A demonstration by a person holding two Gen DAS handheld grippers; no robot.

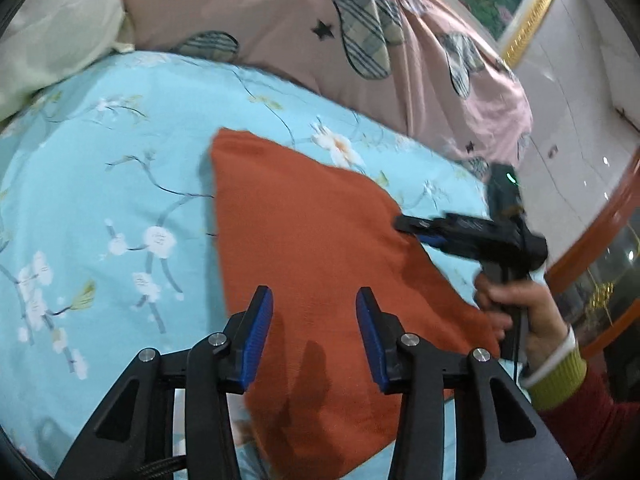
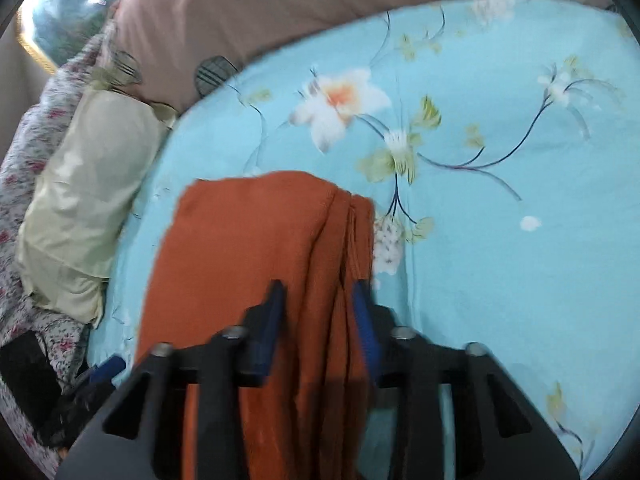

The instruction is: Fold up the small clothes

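Observation:
An orange cloth [image 1: 312, 220] lies spread on the light-blue floral bedsheet [image 1: 100, 160]. My left gripper [image 1: 314, 304] hovers over the cloth's near part, open, its blue pads apart with nothing pinched between them. My right gripper [image 1: 404, 225], held by a hand [image 1: 520, 312], reaches the cloth's right edge from the side. In the right wrist view the orange cloth [image 2: 248, 240] runs in bunched folds between the jaws of my right gripper [image 2: 320, 296], which is shut on it. The bedsheet [image 2: 480, 120] spreads beyond.
A pink quilt with plaid hearts [image 1: 320, 40] is heaped along the far side of the bed. A pale yellow pillow [image 2: 88, 200] lies beside floral fabric [image 2: 24, 160]. Past the bed's right edge stand a wooden rim [image 1: 600, 220] and a tiled floor.

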